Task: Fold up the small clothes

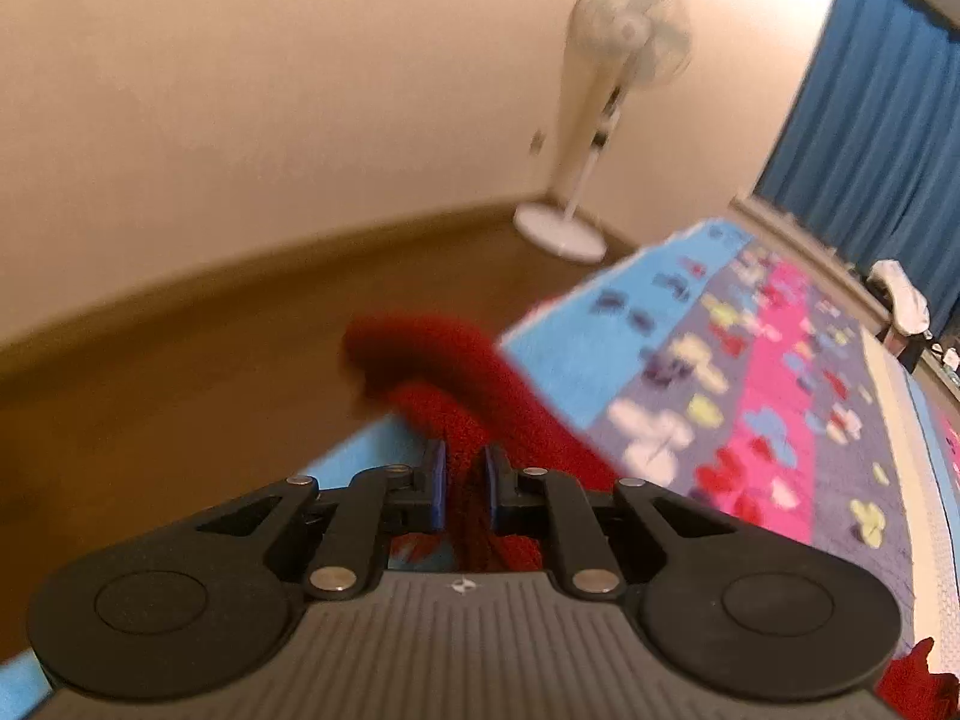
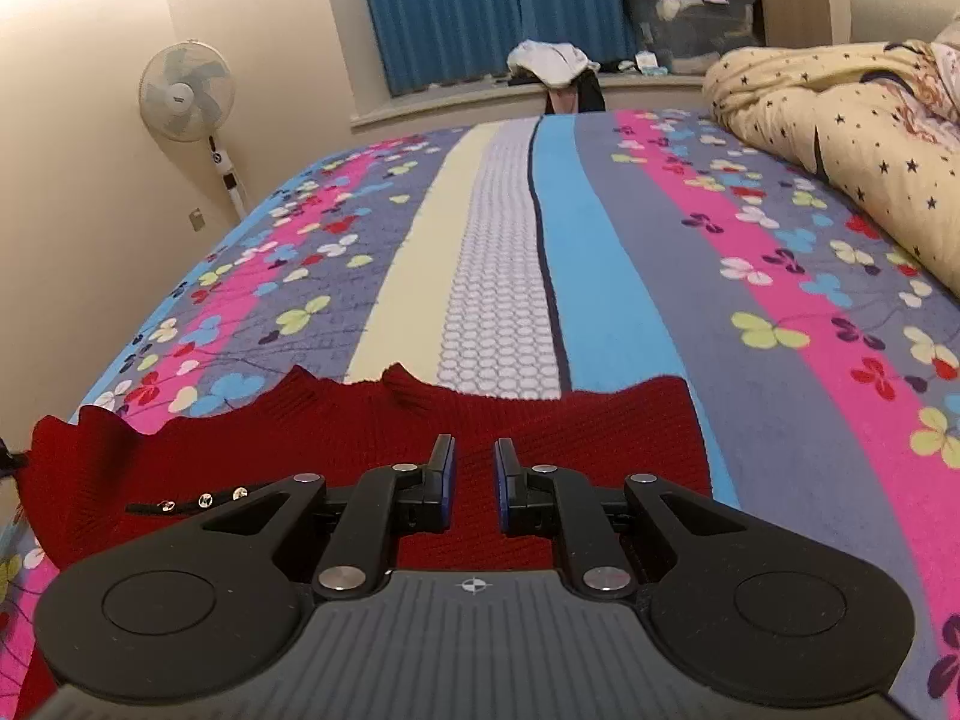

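Left wrist view: left gripper pinching red sweater, knit bunched between narrow fingers, fabric lifted off bedspread; fan by wall.
Right wrist view: right gripper above sweater flat on bedspread, fingers narrowly apart, gripping nothing.

Warm, yellowish indoor light in both views, fairly dim, no hard shadows. Left wrist view: heavy motion blur, red knit garment smeared, fan ghosted and washed out against a glaring wall patch top right; only the left gripper is sharp. Right wrist view: crisp, bedspread pattern readable, slight softness at far curtain. Strong fisheye bending plus dark vignette in all 4 corners of each picture.
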Tool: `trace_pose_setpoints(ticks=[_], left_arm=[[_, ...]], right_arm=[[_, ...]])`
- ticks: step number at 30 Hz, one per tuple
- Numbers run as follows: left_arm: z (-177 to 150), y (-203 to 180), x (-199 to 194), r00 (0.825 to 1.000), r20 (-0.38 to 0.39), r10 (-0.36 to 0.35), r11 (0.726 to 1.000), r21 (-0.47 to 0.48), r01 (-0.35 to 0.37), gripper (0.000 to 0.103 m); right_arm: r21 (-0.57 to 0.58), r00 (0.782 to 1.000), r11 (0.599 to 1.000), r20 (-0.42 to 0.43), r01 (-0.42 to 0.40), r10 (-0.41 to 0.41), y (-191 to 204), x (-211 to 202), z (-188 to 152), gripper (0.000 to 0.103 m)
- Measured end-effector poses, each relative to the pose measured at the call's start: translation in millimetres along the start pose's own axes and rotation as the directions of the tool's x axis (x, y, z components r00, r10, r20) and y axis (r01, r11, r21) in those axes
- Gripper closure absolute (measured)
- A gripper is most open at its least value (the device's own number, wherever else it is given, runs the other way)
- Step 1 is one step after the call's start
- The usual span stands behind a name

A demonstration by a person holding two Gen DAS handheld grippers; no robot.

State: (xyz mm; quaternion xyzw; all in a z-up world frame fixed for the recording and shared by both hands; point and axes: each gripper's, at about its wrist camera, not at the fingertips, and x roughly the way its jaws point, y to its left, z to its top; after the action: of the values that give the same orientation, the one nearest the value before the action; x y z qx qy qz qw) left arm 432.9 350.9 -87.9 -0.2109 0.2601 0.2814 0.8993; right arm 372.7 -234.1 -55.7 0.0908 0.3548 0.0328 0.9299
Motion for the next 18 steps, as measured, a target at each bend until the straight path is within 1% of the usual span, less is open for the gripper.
trace_pose_setpoints(ticks=[2,3,5,8,12,13,14,15,16,17,18], left_arm=[[4,-9,-16,0.999,0.044,-0.005,1.0,0.019,0.004,0.09],[5,-12,-20,0.999,0.049,-0.007,1.0,0.017,0.006,0.09],[7,-14,-28,1.0,0.025,0.008,1.0,-0.019,-0.008,0.09],[9,-2,-40,0.999,-0.008,0.036,0.994,-0.106,-0.037,0.09],[13,15,-44,0.998,-0.043,0.054,0.981,-0.184,-0.062,0.09],[13,16,-46,0.997,-0.045,0.06,0.979,-0.191,-0.068,0.09],[13,12,-49,0.998,-0.032,0.061,0.983,-0.174,-0.066,0.09],[14,4,-56,0.999,-0.001,0.051,0.99,-0.128,-0.051,0.09],[14,-10,-66,0.999,0.041,0.027,0.998,-0.062,-0.024,0.09],[13,-28,-80,0.996,0.092,-0.016,1.0,0.015,0.014,0.09],[10,-47,-95,0.988,0.136,-0.07,0.994,0.091,0.058,0.09]], right_arm=[[-0.004,1.0,1.0,-0.012,0.011,-0.011,0,2,0,0.089],[-0.003,1.0,1.0,-0.019,0.018,-0.018,0,3,0,0.089],[0.009,0.999,1.0,-0.032,0.028,-0.028,-3,4,0,0.089],[0.041,0.998,0.998,-0.057,0.04,-0.038,-10,6,0,0.089],[0.083,0.996,0.995,-0.077,0.053,-0.047,-19,7,0,0.089],[0.092,0.995,0.994,-0.083,0.057,-0.049,-21,7,0,0.089],[0.099,0.995,0.993,-0.089,0.06,-0.051,-23,8,-1,0.089],[0.106,0.994,0.992,-0.095,0.062,-0.052,-24,8,-1,0.089],[0.113,0.993,0.991,-0.1,0.065,-0.054,-26,8,-1,0.089],[0.119,0.993,0.991,-0.104,0.069,-0.056,-27,8,-1,0.089],[0.125,0.993,0.99,-0.106,0.072,-0.058,-29,8,-1,0.089]])
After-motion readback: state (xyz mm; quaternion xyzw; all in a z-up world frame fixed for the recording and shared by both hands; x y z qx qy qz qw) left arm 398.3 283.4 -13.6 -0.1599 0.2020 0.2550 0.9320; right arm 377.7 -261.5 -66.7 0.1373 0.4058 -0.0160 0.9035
